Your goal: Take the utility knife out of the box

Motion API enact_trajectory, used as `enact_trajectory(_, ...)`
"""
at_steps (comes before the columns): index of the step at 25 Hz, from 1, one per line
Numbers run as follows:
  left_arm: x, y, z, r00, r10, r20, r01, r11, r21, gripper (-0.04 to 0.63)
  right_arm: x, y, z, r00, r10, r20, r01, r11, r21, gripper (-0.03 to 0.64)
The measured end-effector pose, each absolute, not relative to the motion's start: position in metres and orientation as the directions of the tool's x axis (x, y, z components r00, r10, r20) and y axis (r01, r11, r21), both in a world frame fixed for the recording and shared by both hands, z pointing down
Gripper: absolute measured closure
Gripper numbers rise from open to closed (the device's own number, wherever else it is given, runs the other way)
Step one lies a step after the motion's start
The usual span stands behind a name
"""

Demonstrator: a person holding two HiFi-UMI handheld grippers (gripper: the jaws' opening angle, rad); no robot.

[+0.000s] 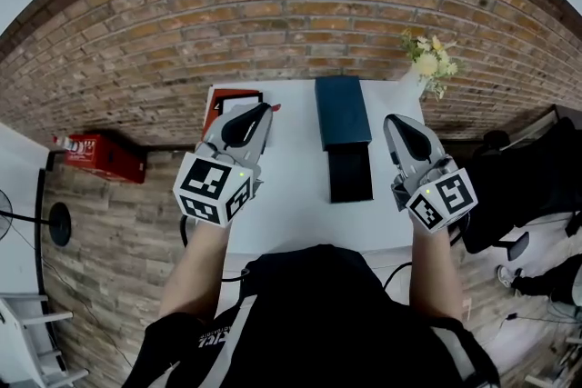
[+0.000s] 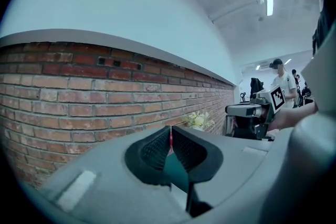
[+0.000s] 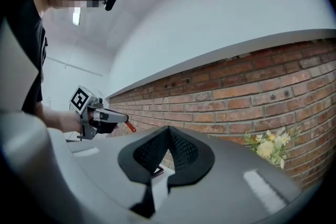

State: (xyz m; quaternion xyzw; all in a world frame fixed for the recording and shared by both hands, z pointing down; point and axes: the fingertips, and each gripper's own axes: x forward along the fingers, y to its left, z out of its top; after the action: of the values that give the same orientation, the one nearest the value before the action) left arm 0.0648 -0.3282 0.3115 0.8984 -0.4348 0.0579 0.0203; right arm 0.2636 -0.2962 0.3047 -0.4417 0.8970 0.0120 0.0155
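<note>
While both grippers hang above white table (image 1: 296, 186), L gripper (image 1: 264, 111) is clamped on red utility knife (image 3: 129, 126), end poking past jaws, left of dark box (image 1: 341, 109). Black tray (image 1: 350, 173) slid out on near side. R gripper (image 1: 394, 123) closed, empty, right of box.

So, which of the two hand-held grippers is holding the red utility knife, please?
The left hand-held gripper: the utility knife pokes out red from its closed jaws; the right hand-held gripper is shut empty.
</note>
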Motion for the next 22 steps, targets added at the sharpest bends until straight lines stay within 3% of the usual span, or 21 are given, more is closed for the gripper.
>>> enact_trajectory(5,0.05,-0.329,0.323,0.591,-0.801,0.095,-0.806,-0.592,0.015,0.58,0.264,-0.277,0.319,-0.558,-0.828,-0.046,-0.829,0.559,0.003,0.618)
enact_trajectory(12,0.042,-0.324,0.364,0.564,-0.812,0.151,-0.826,-0.559,0.078,0.578,0.277,-0.276,0.351,-0.522,-0.853,0.03,-0.853,0.522,-0.008,0.618)
enact_trajectory(22,0.035,-0.326,0.367,0.543,-0.824,0.164,-0.839,-0.54,0.064,0.578,0.262,-0.287,0.354,-0.569,-0.82,0.06,-0.821,0.571,0.016,0.618)
